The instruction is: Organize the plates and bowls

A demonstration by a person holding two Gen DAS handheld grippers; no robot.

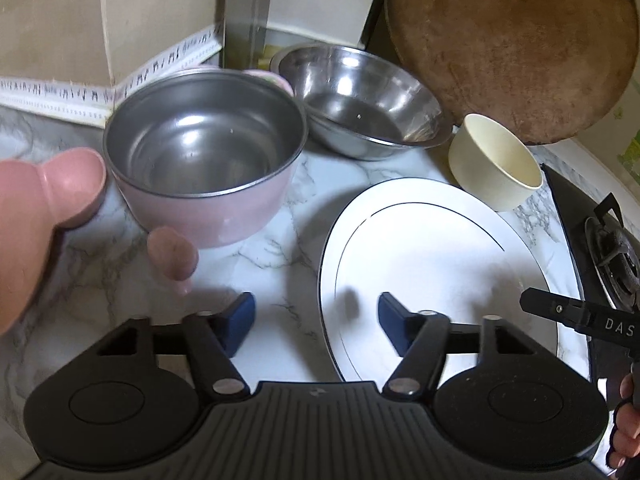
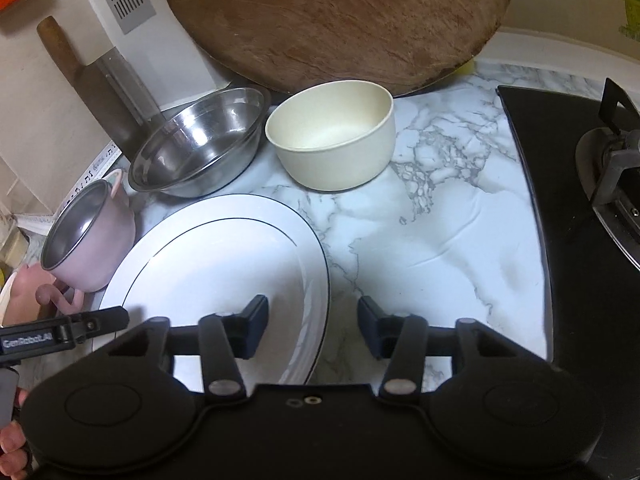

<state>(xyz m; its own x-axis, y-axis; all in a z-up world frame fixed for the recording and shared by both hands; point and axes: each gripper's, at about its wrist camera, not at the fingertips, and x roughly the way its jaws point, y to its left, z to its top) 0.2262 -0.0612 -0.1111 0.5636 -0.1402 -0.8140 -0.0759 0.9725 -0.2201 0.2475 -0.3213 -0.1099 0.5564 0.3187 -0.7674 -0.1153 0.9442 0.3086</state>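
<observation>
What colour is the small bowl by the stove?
Cream, clearest in the right wrist view.

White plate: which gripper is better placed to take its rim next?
Probably either: the left gripper straddles the white plate rim's left edge, the right gripper its right edge. Both open.

Both wrist cams close, angled down; share white plate point(image 1: 432, 264) point(image 2: 208, 264).

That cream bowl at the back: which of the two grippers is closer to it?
Right. The right gripper straddles the white plate's right rim, with the cream bowl just ahead. The left gripper straddles the plate's left rim, farther from the bowl.
</observation>
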